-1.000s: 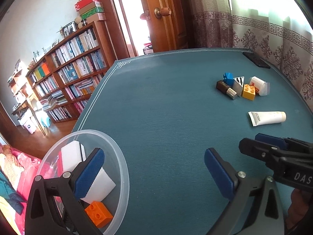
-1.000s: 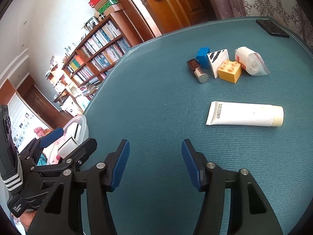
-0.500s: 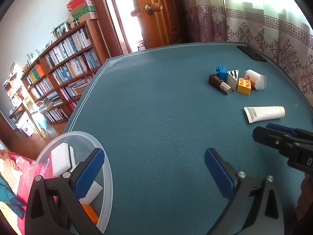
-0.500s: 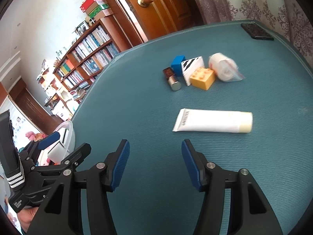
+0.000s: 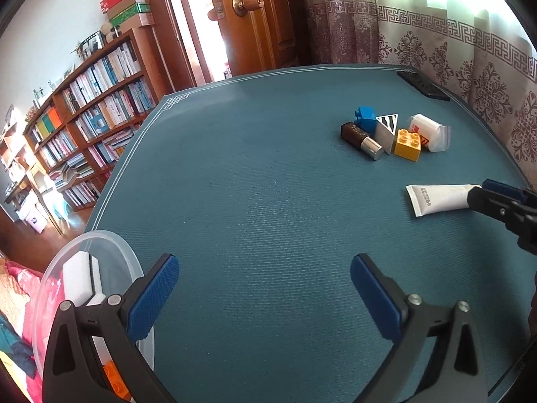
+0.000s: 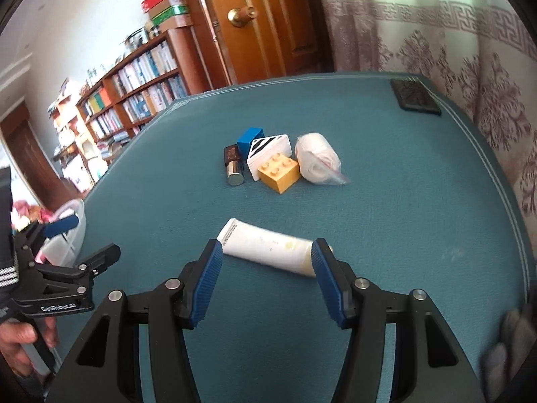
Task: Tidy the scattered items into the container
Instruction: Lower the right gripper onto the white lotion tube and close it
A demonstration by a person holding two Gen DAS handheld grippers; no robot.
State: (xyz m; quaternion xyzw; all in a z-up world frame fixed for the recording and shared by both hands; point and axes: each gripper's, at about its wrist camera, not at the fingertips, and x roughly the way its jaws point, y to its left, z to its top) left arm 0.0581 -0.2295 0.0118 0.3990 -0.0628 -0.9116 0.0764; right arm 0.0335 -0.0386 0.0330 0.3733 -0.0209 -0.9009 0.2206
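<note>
Jaws of the right gripper [image 6: 266, 280] are held wide apart, with nothing clasped; a white tube [image 6: 268, 252] is seen lying flat on the teal desk [image 6: 402, 221] just beyond their tips. At twelve o'clock from the tube, a yellow brick [image 6: 278, 173], a blue brick [image 6: 250, 139], a striped wedge [image 6: 268, 149], a small bottle [image 6: 233, 164] and a bagged roll [image 6: 317, 159] are clustered, touching. The left gripper [image 5: 263, 297] is likewise held open and empty, low over the desk. At its nine o'clock a clear bowl [image 5: 100, 248] is set at the desk's edge, with white blocks [image 5: 79, 280] and an orange brick [image 5: 115, 381] inside.
</note>
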